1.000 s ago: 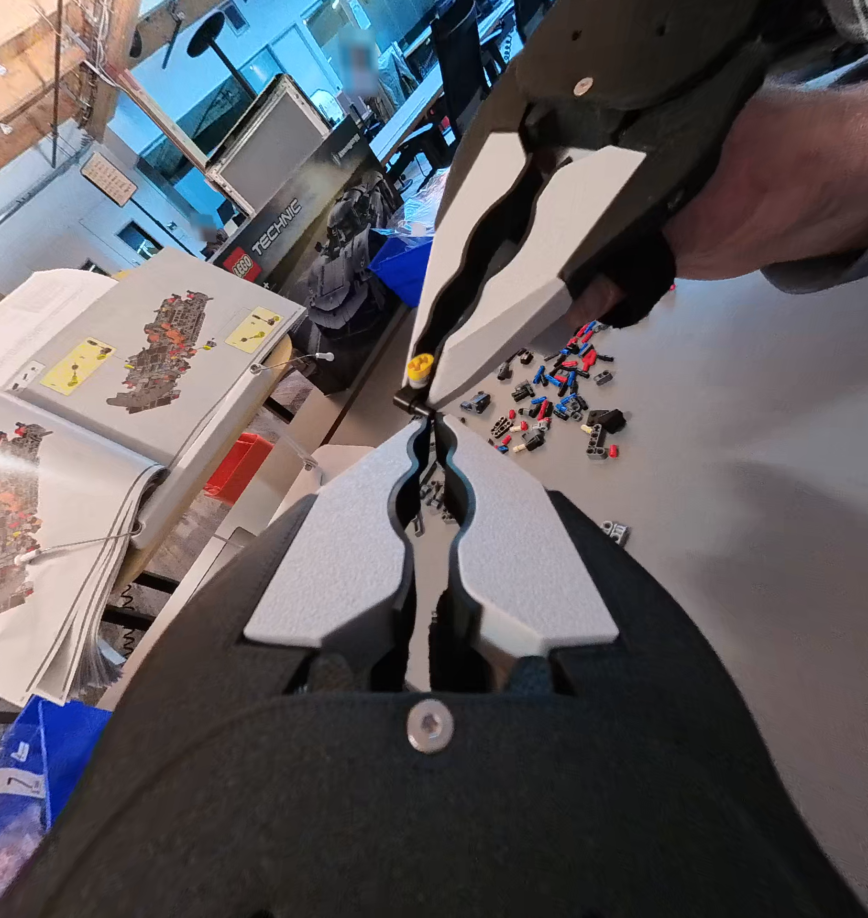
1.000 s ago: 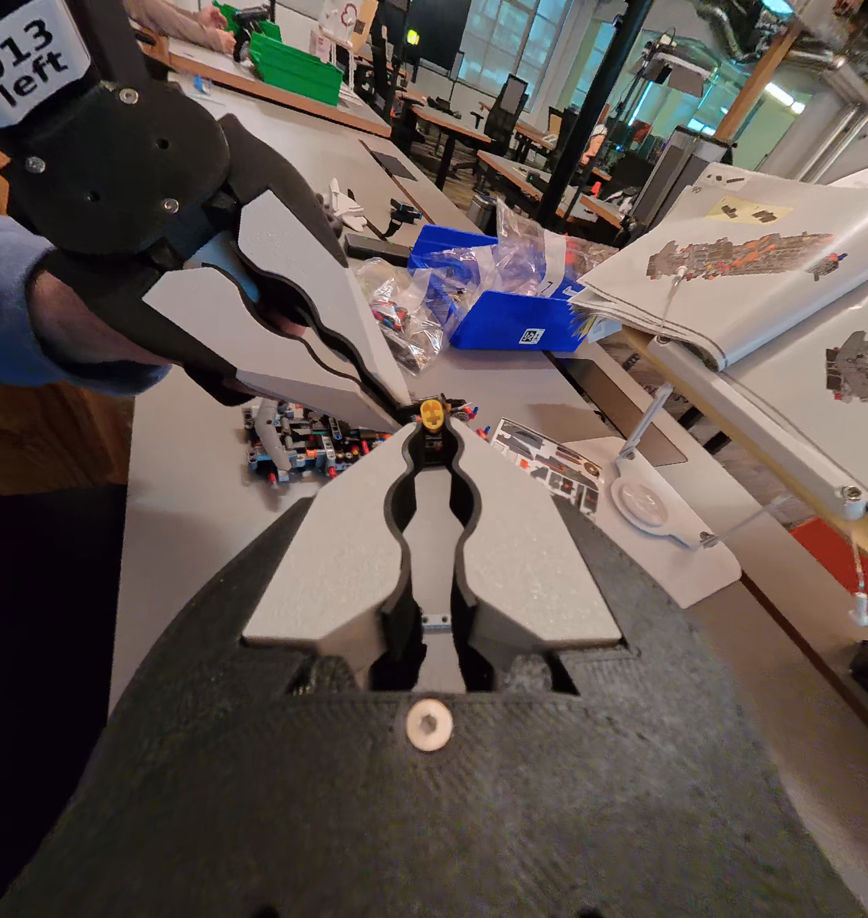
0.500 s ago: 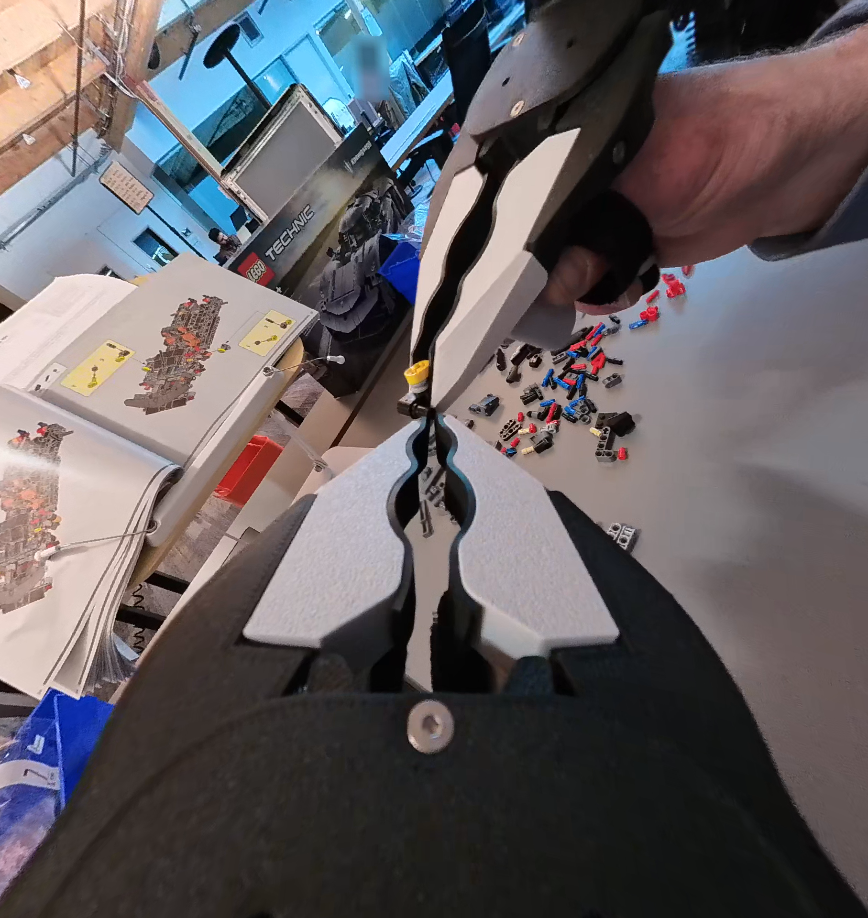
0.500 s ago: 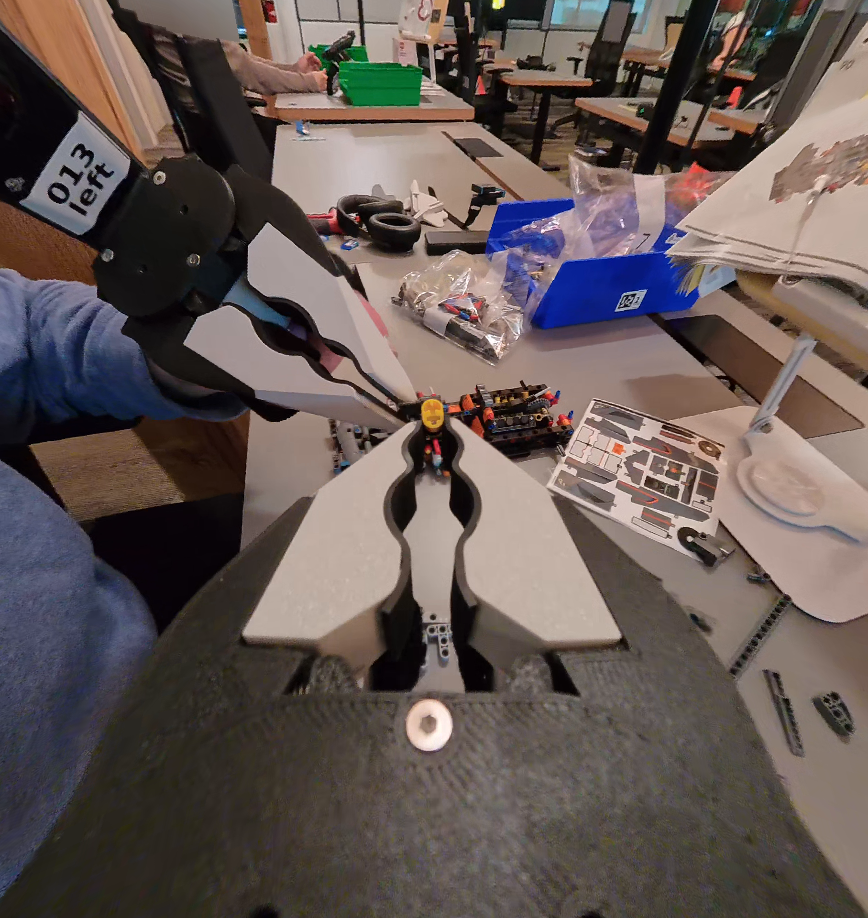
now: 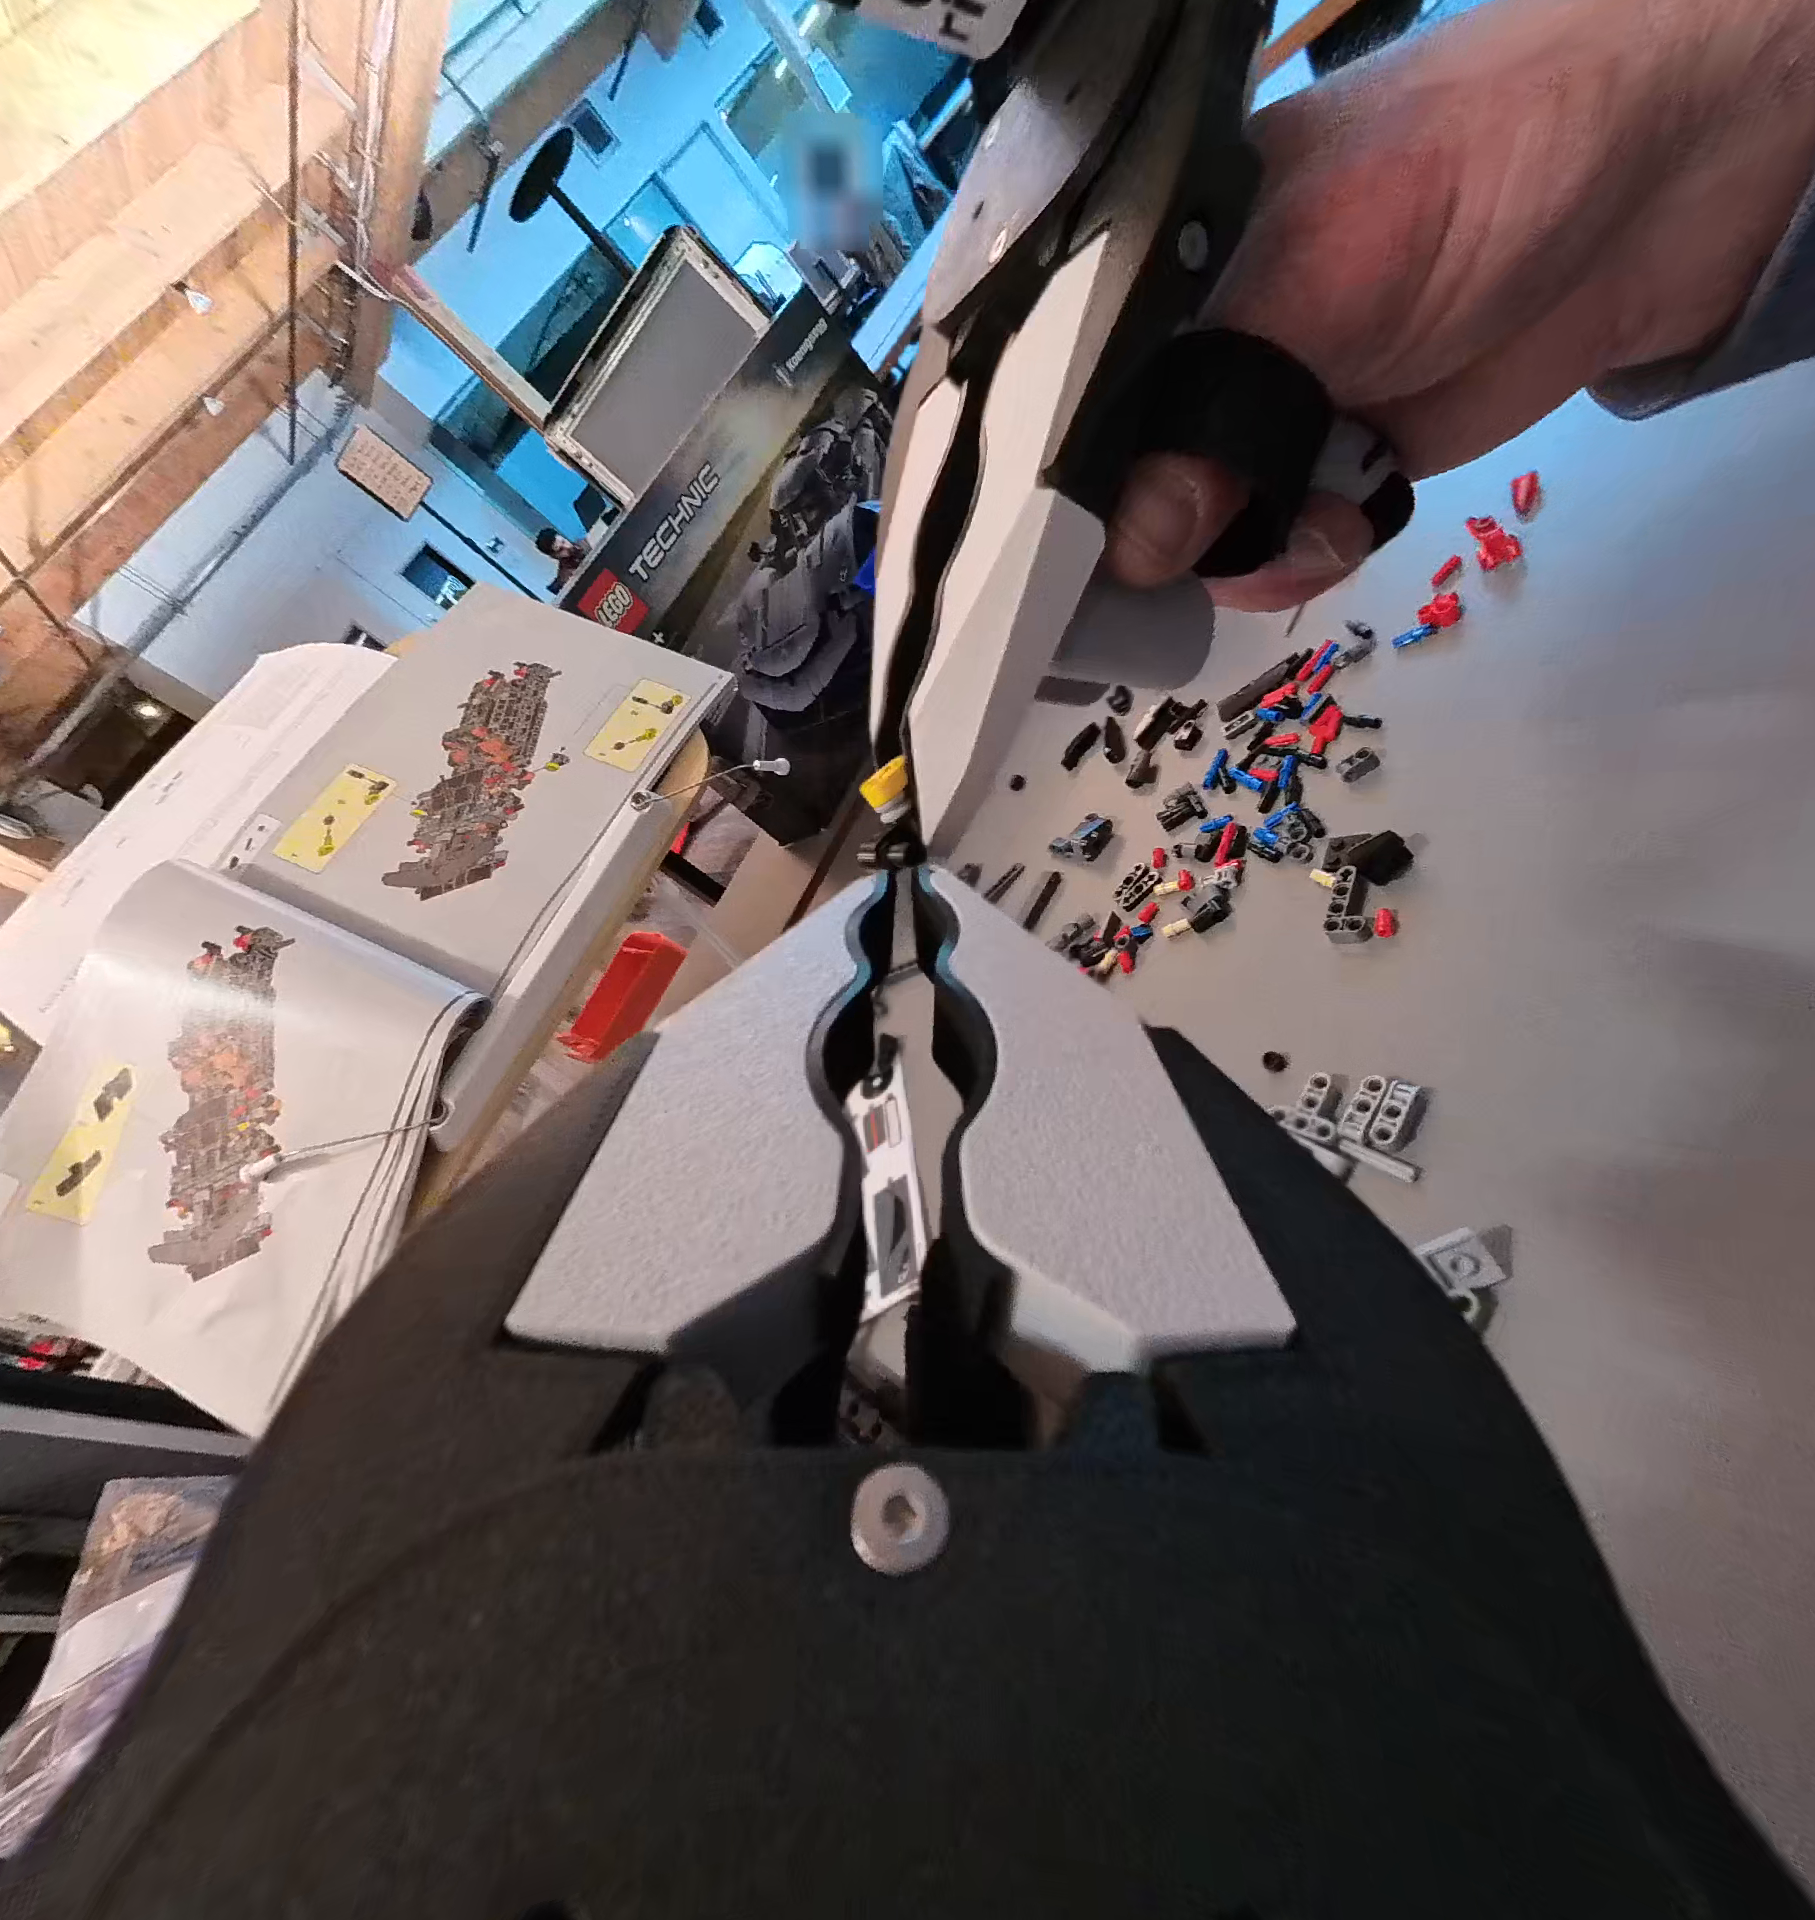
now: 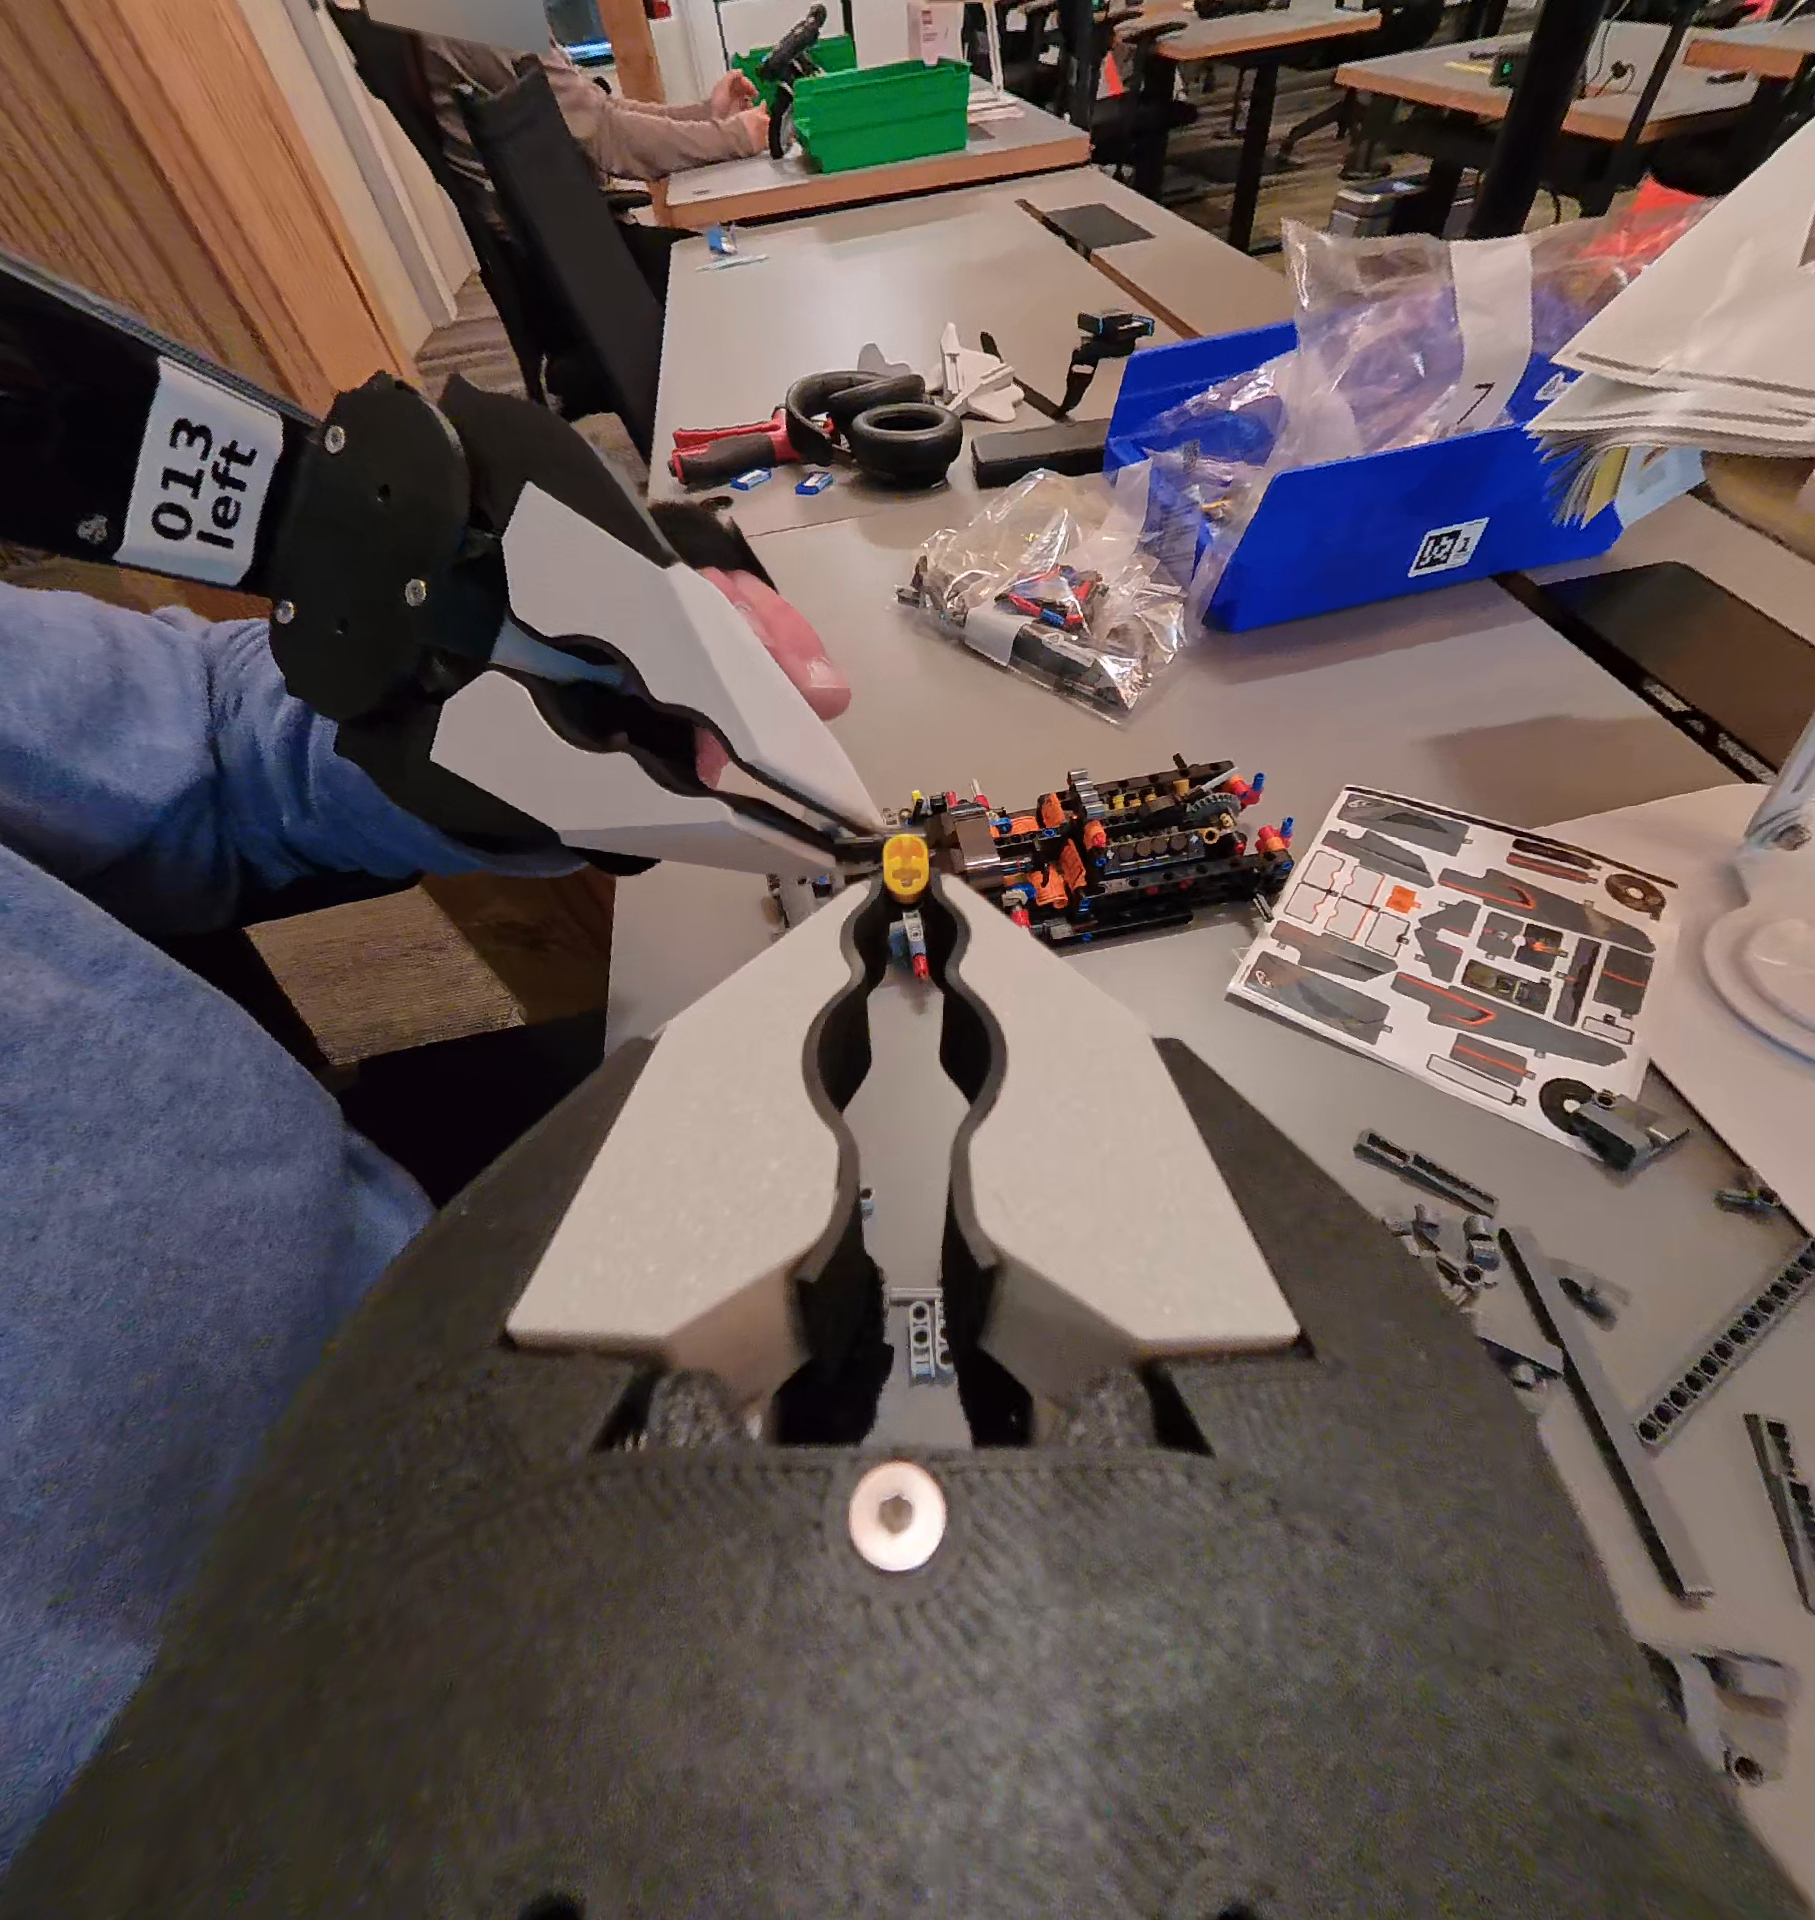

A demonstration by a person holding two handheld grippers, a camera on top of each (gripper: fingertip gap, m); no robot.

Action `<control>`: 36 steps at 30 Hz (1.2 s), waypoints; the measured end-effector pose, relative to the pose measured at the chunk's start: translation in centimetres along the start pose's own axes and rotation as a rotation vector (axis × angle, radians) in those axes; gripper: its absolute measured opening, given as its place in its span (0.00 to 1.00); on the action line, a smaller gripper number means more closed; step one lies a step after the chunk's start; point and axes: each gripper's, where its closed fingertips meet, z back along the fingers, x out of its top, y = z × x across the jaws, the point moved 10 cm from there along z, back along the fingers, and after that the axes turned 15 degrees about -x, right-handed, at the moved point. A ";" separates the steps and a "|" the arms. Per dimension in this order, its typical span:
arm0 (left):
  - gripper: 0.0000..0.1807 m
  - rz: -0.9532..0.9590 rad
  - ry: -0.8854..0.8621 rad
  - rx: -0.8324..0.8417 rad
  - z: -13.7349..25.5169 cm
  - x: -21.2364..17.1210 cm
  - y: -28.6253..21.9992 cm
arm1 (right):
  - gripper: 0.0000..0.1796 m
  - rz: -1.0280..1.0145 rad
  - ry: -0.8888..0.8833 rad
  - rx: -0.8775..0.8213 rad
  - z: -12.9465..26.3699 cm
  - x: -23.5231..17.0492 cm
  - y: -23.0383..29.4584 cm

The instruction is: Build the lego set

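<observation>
right gripper [image 6: 905, 883] clamps a yellow piece [image 6: 904, 864]; left gripper [image 5: 901, 868], tips together on a black pin [image 5: 885, 854], meets it above the worktop [image 6: 1298, 707].

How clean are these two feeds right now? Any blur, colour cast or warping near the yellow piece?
Left wrist view: strong blue cast in the background, fisheye tilt, hand motion-blurred, booklet has glare; yellow piece is fairly sharp at the right gripper. Right wrist view: warm, even light, yellow piece crisp between both grippers, edges bowed, loose beams at the right soft.
</observation>
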 end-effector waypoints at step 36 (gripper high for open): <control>0.04 -0.373 0.248 -0.024 0.5 0.4 -1.8 | 0.02 -0.115 0.241 0.205 -2.0 0.4 0.0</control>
